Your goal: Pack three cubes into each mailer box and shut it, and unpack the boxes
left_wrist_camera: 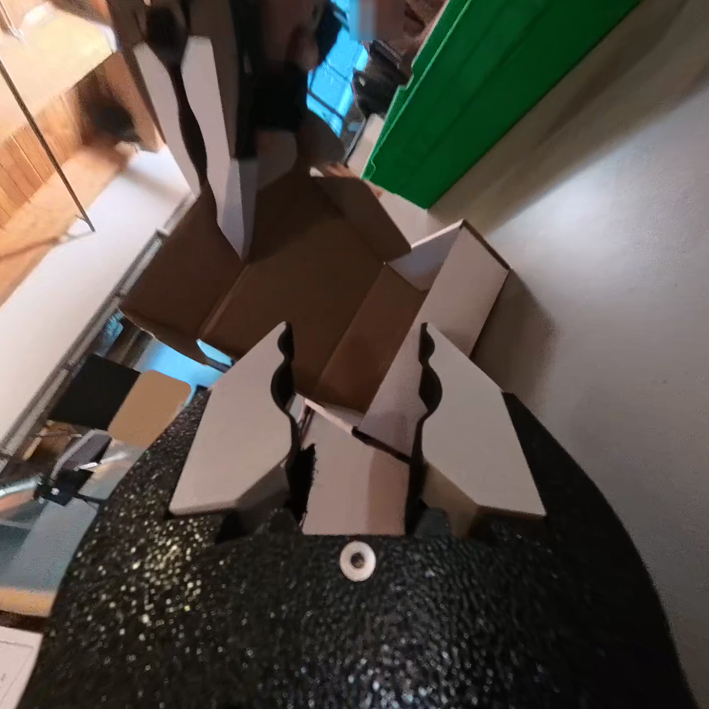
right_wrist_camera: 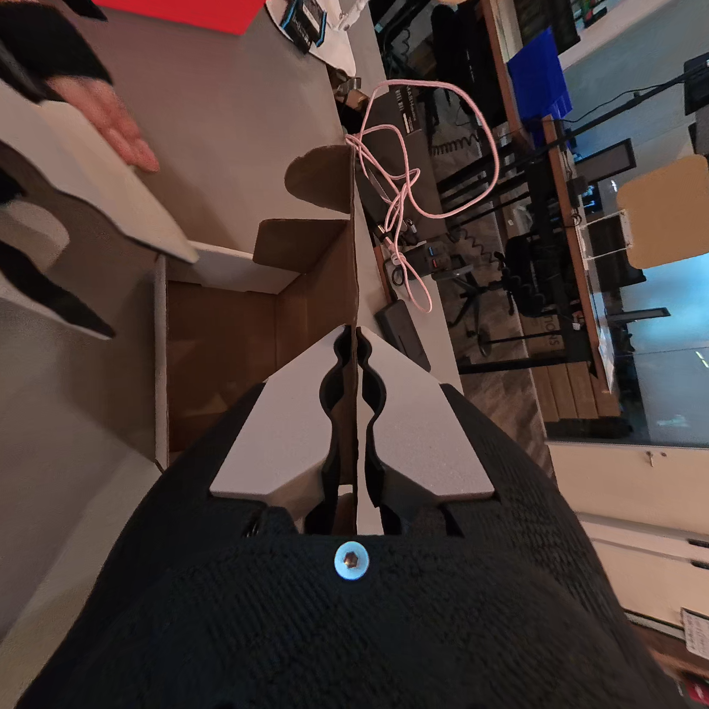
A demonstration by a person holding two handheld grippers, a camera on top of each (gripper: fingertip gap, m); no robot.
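My right gripper (right_wrist_camera: 353, 333) pinches the open box's lid (right_wrist_camera: 351, 268) near the table's edge (right_wrist_camera: 441, 345), while my left gripper (left_wrist_camera: 355, 330) is spread, apparently straddling its side wall (left_wrist_camera: 383, 318).

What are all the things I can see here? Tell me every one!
Mailer box: one, white outside, brown inside, open and empty, on the table.
Box lid: one, brown inside, standing upright.
Table: one, white.
Bin: one, green, behind the box.
Cable: one, pink, tangled past the table edge.
Left gripper: one, white fingers apart over the box's near corner.
Right gripper: one, fingers shut on the box lid.
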